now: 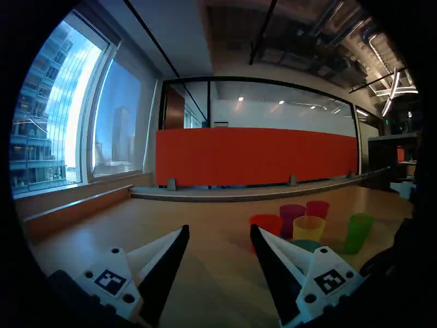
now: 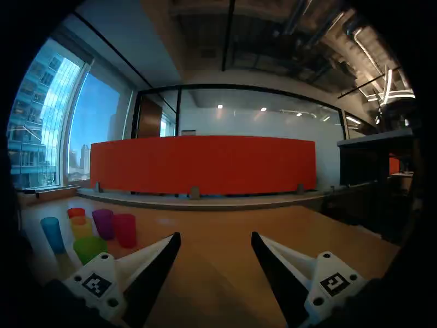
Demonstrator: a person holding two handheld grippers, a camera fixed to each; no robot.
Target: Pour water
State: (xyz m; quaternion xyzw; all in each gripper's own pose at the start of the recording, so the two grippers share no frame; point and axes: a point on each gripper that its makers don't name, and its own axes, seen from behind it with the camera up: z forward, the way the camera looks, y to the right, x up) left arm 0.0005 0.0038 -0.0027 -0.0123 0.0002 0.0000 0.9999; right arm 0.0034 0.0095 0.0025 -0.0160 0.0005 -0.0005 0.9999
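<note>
The left gripper [image 1: 219,229], white plastic body, two tapered fingers [image 1: 164,262] with black inner faces, square black-and-white tags [image 1: 110,281], dark screw holes [image 1: 129,298], right gripper [image 2: 216,236] identical

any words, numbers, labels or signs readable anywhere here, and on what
No readable words or numbers.
Square markers on the jaws: black-and-white patterns, no letters.
Small white sign on the glass wall: too small to read.
Coloured cups: no print visible.
</note>
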